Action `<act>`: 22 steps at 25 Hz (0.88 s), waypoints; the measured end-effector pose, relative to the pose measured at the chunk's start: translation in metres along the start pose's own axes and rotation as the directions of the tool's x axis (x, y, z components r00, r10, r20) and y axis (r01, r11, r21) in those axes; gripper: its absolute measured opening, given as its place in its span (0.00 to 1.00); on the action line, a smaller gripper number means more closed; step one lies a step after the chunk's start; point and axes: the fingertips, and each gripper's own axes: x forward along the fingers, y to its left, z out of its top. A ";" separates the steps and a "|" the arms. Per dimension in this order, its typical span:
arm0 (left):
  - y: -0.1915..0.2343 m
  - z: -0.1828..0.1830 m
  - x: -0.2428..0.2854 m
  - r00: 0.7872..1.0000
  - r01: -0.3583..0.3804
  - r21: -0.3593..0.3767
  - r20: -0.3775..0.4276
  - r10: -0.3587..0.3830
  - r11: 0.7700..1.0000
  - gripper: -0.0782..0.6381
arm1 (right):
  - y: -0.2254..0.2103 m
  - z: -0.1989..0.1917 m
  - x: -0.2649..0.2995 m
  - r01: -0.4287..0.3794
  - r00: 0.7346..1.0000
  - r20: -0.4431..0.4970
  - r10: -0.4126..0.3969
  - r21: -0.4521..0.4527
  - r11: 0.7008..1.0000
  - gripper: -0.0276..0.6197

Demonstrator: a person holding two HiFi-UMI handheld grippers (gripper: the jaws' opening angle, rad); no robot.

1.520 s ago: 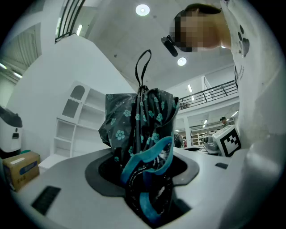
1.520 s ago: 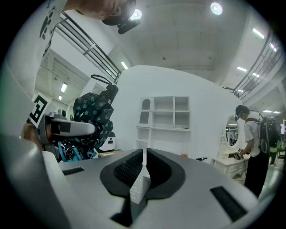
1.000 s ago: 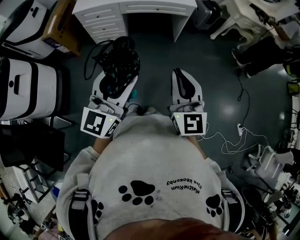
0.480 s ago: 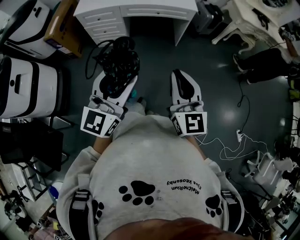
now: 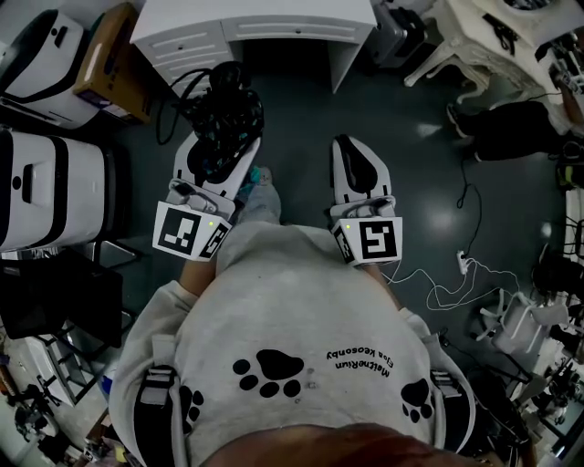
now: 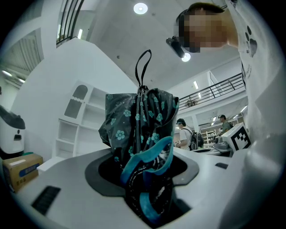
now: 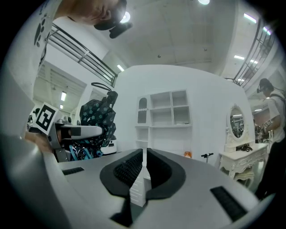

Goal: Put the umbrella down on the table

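1. The left gripper point(image 5: 222, 153) is clamped on the folded umbrella point(image 6: 139, 120), which is dark with teal flowers. Its strap loop is at the far end.
2. The right gripper point(image 7: 144, 156), just right of the left one, is clenched with nothing in it.
3. The umbrella is held over the floor, just short of the white desk point(image 5: 255, 25) at the far side.

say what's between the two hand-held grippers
Head view: the person's leg and dark floor, between the left hand-held gripper holding the umbrella and the right hand-held gripper.
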 end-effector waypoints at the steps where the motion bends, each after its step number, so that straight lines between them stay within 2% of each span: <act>1: 0.006 -0.001 0.006 1.000 0.002 0.000 -0.002 -0.002 1.000 0.46 | -0.001 0.000 0.008 0.000 1.000 -0.001 0.000 0.000 1.000 0.12; 14: 0.119 -0.022 0.101 0.999 0.039 -0.013 -0.019 -0.039 0.999 0.46 | -0.033 0.002 0.158 0.029 1.000 0.006 -0.029 0.000 1.000 0.12; 22: 0.167 -0.031 0.150 0.996 0.089 -0.028 -0.025 -0.090 0.996 0.46 | -0.054 -0.004 0.219 0.076 0.996 -0.038 -0.077 -0.024 0.997 0.12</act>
